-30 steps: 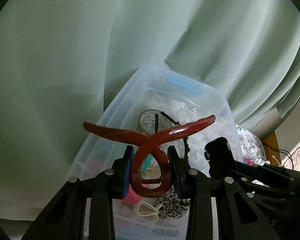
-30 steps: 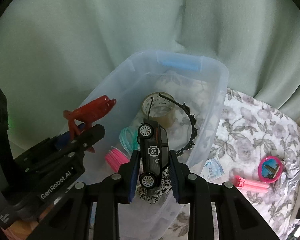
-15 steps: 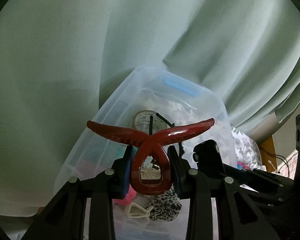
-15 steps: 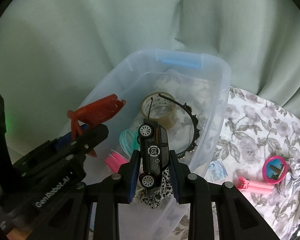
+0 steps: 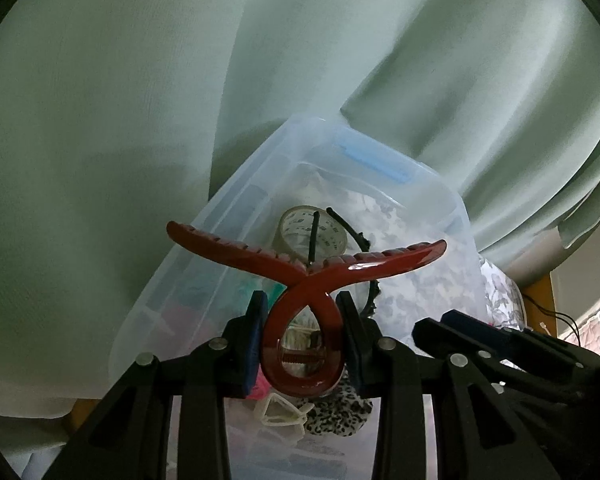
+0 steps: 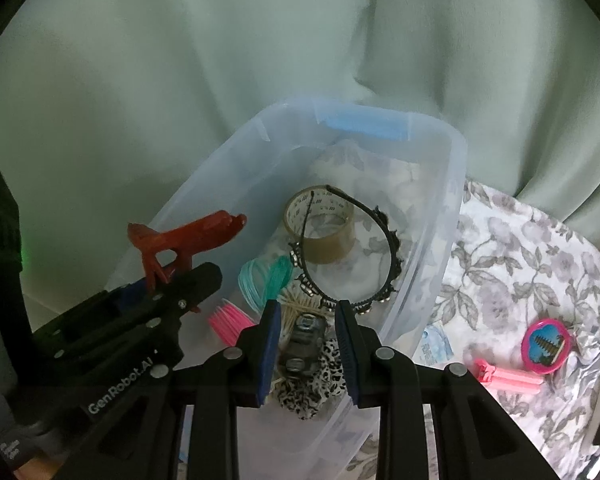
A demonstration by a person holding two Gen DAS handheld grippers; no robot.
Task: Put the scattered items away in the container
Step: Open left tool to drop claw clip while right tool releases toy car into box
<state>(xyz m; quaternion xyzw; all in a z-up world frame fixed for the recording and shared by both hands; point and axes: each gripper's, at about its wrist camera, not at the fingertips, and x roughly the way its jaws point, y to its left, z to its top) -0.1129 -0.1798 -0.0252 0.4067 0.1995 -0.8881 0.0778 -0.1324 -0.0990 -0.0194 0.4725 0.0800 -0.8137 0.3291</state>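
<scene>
**Red claw clip held over the bin, toy car lying inside**

The left gripper (image 5: 302,334) is clamped on the loop end of a red hair claw clip (image 5: 304,276), whose two toothed arms spread out left and right above the clear plastic container (image 5: 260,184). In the right wrist view the same clip (image 6: 180,240) sits above the container's left wall (image 6: 204,184).

The right gripper (image 6: 309,344) hangs over the near end of the bin with its blue pads apart and nothing between them. Below the gap a small dark toy car (image 6: 306,344) lies in the container on a leopard-print scrunchie (image 6: 312,392).

Further in are a roll of brown tape (image 6: 320,228), a black beaded headband (image 6: 384,256), teal hair ties (image 6: 260,284), a pink comb (image 6: 228,320) and a pile of toothpicks (image 6: 296,304).

Outside, to the right on the floral cloth (image 6: 520,264), lie a pink round mirror (image 6: 546,344), a pink clip (image 6: 508,376) and a small packet (image 6: 436,344) just beside the bin wall
</scene>
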